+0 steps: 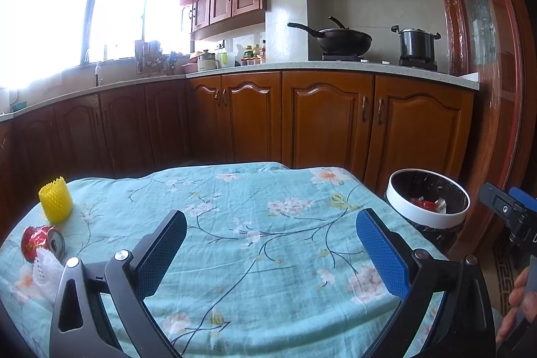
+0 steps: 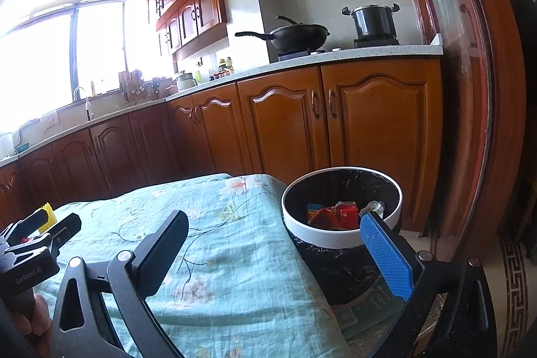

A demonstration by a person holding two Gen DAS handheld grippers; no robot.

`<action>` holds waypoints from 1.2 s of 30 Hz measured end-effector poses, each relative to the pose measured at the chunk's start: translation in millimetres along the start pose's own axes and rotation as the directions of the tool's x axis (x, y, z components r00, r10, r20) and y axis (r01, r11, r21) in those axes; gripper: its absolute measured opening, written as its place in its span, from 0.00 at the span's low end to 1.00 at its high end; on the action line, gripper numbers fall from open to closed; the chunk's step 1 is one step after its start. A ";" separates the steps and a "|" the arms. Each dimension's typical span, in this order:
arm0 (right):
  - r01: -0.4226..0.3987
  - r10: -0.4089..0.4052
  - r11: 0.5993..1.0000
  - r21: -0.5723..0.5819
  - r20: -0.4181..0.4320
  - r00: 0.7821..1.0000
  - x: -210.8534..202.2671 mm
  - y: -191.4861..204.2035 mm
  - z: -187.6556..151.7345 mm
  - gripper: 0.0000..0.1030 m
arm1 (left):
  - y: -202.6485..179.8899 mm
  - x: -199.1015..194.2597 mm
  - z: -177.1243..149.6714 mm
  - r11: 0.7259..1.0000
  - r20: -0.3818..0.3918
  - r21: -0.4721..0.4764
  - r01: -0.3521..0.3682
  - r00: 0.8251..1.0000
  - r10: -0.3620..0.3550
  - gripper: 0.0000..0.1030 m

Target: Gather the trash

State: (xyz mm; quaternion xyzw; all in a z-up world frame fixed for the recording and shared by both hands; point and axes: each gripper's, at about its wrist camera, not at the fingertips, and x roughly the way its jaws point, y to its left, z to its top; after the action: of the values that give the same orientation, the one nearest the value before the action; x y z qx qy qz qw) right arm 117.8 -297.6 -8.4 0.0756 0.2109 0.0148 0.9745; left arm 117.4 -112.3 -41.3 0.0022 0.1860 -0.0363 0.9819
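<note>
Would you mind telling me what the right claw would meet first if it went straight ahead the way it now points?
Probably the teal floral tablecloth near the table's right edge: the open right claw points over it. The white-rimmed, black-lined trash bin sits just right of that line, though depth is unclear.

Daylight is flooding through the window (image 1: 67, 19), blowing it out to white glare; cabinets beneath it are darkening, and fisheye edges are bending.
</note>
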 end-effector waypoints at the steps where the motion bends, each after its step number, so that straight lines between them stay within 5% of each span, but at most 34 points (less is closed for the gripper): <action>1: -0.001 0.001 1.000 -0.001 0.000 1.000 -0.3 0.4 0.2 1.00 | 0.1 0.0 -0.1 1.000 0.000 0.000 -0.002 1.000 0.002 0.99; 36: -0.011 0.011 1.000 -0.008 0.006 1.000 -2.1 3.6 2.5 1.00 | 0.7 2.1 -1.1 1.000 -0.001 0.003 0.010 1.000 -0.010 0.99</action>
State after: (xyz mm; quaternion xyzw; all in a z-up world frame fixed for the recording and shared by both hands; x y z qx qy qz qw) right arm 117.0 -294.5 -4.8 0.0728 0.2076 0.0208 0.9753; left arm 119.1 -111.7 -43.1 0.0030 0.1863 -0.0415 0.9816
